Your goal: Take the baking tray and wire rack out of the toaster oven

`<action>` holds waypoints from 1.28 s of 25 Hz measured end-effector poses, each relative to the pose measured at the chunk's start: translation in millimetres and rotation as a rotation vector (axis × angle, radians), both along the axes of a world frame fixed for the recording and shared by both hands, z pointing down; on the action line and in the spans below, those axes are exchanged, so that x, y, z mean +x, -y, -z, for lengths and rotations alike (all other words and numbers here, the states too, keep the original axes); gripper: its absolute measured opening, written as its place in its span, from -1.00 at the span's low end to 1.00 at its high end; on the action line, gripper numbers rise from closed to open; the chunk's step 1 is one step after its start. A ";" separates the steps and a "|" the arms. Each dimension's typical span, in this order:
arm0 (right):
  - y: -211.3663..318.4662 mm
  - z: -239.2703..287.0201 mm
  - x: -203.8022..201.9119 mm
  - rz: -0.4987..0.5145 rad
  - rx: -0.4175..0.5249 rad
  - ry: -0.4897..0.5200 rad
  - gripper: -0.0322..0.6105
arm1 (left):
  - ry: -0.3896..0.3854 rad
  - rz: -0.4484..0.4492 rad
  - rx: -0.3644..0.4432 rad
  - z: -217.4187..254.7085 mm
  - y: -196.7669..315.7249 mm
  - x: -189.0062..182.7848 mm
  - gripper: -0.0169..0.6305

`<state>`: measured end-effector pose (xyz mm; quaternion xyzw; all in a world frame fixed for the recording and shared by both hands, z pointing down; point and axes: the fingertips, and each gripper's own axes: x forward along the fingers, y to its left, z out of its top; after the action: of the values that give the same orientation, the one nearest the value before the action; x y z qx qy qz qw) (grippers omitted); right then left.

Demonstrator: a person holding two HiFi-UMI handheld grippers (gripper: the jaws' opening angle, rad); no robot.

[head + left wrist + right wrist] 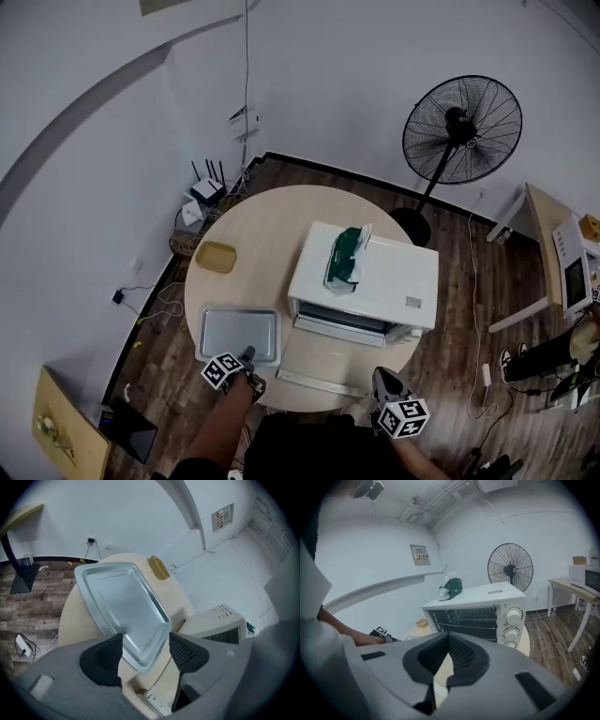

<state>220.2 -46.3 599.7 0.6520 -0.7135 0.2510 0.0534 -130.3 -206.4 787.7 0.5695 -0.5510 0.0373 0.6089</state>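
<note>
One of the two items is out: the baking tray (239, 335) lies flat at the near left edge of the table (262, 225), just beside the lowered door (323, 361) of the toaster oven (394, 277). Your left gripper (146, 641) stands with its jaws spread wide. The tray's near corner sits between the pads but neither pad presses on it, so I rate the tray as released. Your right gripper (449, 651) has its jaws closed together on nothing and faces the oven's open front from beyond the table's near edge. A thin horizontal line across the cavity reads as the wire rack (468, 626), inside the oven. I judge it the outstanding item.

Recommendations for the step in hand:
- Lift the left gripper clear of the tray corner without nudging it, since the tray lies close to the table edge.
- Spread the right jaws before they reach the cavity.
- Come in level over the door and take the rack's front wire at its middle.
- Draw the rack straight out along its rails, because a skewed pull may jam it.
- Set it on bare table toward the left edge, short of the yellow dish (216, 256).
</note>
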 end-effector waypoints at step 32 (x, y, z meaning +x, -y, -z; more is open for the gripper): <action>-87.8 -22.5 256.8 -0.239 -0.032 -0.041 -0.93 | -0.709 0.072 0.279 50.8 82.2 349.7 -0.01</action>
<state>477.0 41.5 622.2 0.7365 -0.6253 0.2532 0.0481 219.4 -288.6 736.8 0.6045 -0.3259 -0.2587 0.6793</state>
